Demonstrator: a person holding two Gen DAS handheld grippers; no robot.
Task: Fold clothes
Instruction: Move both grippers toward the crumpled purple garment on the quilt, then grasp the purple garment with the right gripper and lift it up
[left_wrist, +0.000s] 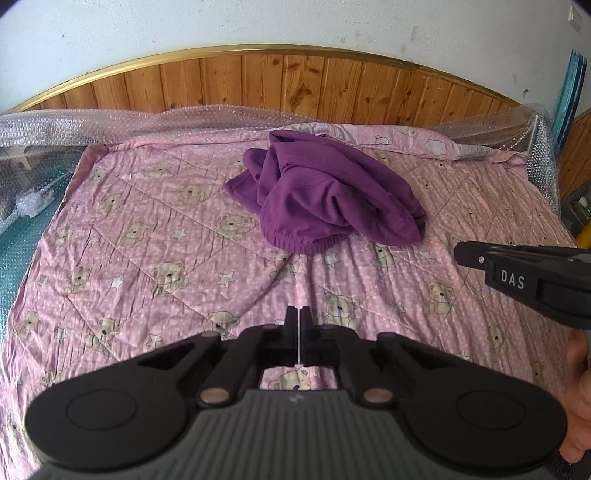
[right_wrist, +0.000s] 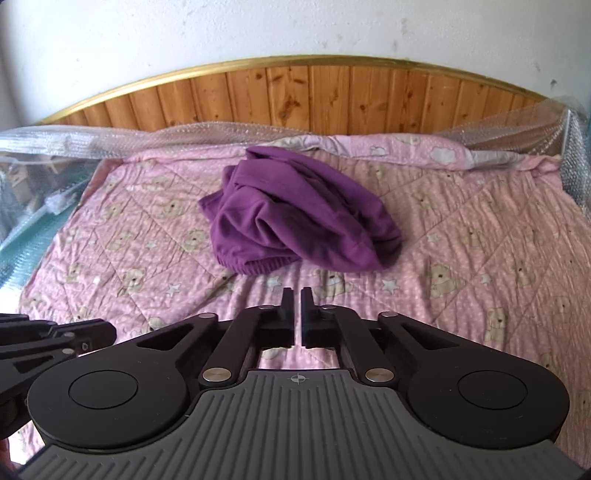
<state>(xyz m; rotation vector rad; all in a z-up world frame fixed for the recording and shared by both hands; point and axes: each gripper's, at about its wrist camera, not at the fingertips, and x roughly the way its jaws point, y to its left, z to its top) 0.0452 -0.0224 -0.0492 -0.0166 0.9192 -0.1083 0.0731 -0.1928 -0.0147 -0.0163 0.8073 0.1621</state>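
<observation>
Holding a hand-held gripper in each hand, I point them both at the bed. My left hand-held gripper has its two fingers pressed almost flat together, with only a thin line of light between them, and nothing is caught there. My right hand-held gripper has its fingers nearly closed too, with a small gap, and it holds nothing. In the left view the right one comes in from the side, and I can read the letters DAS on it. Part of my right hand shows under it.

The purple clothes lie in a messy heap on the pink blanket. The heap is bunched up and full of folds, and a stretchy gathered edge shows on the side nearest me. It sits toward the far end of the blanket, close to the wooden headboard, and well apart from both grippers. The blanket has little bears and stars on it and covers the bed. It looks wrinkled on the near side of the heap.

Bubble wrap runs along the bed behind the heap, just below the headboard, and down the side to the right of the heap. A white wall rises above the headboard.
</observation>
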